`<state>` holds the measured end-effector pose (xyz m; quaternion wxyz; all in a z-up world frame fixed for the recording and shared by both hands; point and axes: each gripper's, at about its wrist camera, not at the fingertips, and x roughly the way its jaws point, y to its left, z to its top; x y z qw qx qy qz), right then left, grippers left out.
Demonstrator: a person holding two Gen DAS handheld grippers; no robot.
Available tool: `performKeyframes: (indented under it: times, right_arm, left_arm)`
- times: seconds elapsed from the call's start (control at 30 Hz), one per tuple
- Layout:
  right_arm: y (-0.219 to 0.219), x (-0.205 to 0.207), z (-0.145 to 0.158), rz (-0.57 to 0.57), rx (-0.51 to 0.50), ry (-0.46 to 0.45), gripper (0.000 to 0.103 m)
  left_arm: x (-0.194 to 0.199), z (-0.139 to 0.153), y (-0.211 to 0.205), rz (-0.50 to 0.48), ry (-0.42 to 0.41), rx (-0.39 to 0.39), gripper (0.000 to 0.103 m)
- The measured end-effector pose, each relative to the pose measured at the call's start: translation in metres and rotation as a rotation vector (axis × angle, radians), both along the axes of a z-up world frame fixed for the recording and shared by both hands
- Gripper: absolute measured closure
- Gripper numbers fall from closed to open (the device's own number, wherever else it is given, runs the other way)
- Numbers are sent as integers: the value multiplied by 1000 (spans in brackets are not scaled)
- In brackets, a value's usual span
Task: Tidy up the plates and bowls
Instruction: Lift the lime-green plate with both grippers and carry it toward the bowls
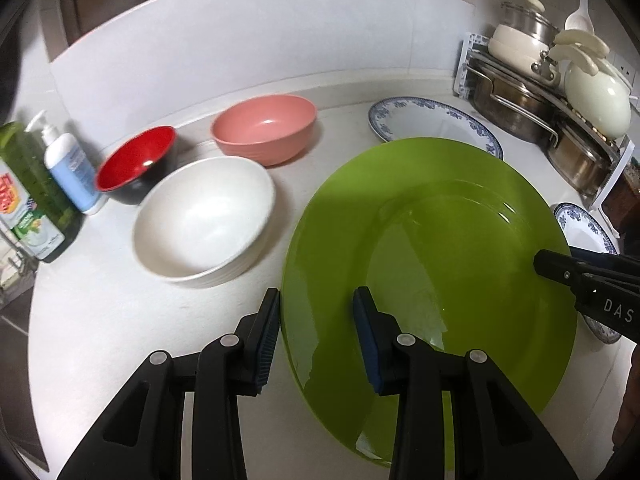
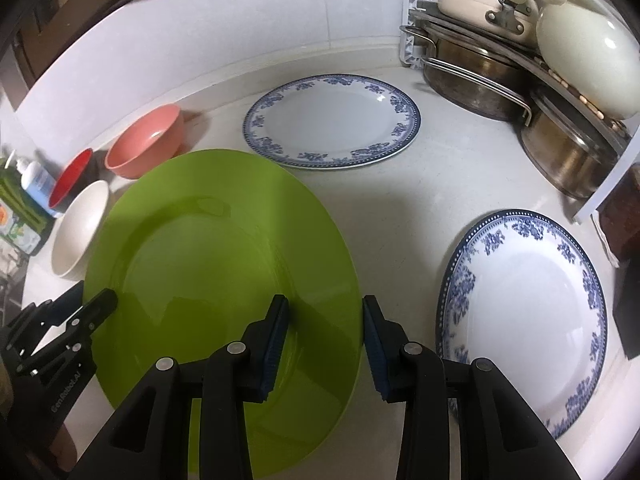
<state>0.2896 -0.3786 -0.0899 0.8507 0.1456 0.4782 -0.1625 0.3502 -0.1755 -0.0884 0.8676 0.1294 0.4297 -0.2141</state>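
The left gripper [image 1: 316, 308] straddles the left rim of the round, glossy lime-green plate [image 1: 440, 248]: one finger stands outside the edge, the other over the plate's face. The right gripper [image 2: 325, 316] straddles the opposite rim in the same way. On each, the blue pads stand partly apart with the rim between them; whether they press on it cannot be told. Both grippers point steeply downward, and each shows at the far side of the plate in the other's view.

Just beyond the left gripper's outer finger sits a white round bowl [image 1: 204, 216], its rim near the green plate's edge with a narrow strip of white countertop [image 1: 100, 320] between. Past it stand a red-lined dark bowl [image 1: 136, 160] and a pink bowl [image 1: 264, 128], then a pump bottle [image 1: 68, 168] and a green detergent bottle [image 1: 28, 200].

Beyond the right gripper's outer finger lies a blue-patterned white plate [image 2: 524, 312], with open counter between it and the green rim. A second blue-patterned plate [image 2: 332, 120] lies ahead of the fingers, near the green plate's far edge. A rack of metal pots [image 2: 500, 76] fills the far right corner.
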Motion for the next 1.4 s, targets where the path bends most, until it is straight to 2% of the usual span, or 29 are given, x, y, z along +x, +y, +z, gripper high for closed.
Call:
performKeyframes:
  times: [0.37, 0.7, 1.1, 1.4]
  right_arm:
    - [52, -14, 24, 88, -2, -30, 65]
    - [116, -13, 31, 217, 6, -51, 65]
    - [188, 5, 21, 356, 39, -28, 65]
    - [233, 25, 3, 427, 53, 21, 65]
  left_arm:
    - [-28, 24, 69, 128, -64, -18, 67]
    - [-46, 31, 132, 260, -90, -14, 67]
    - [-51, 15, 209, 403, -61, 18, 67]
    - [-43, -8, 242, 460, -17, 34, 67]
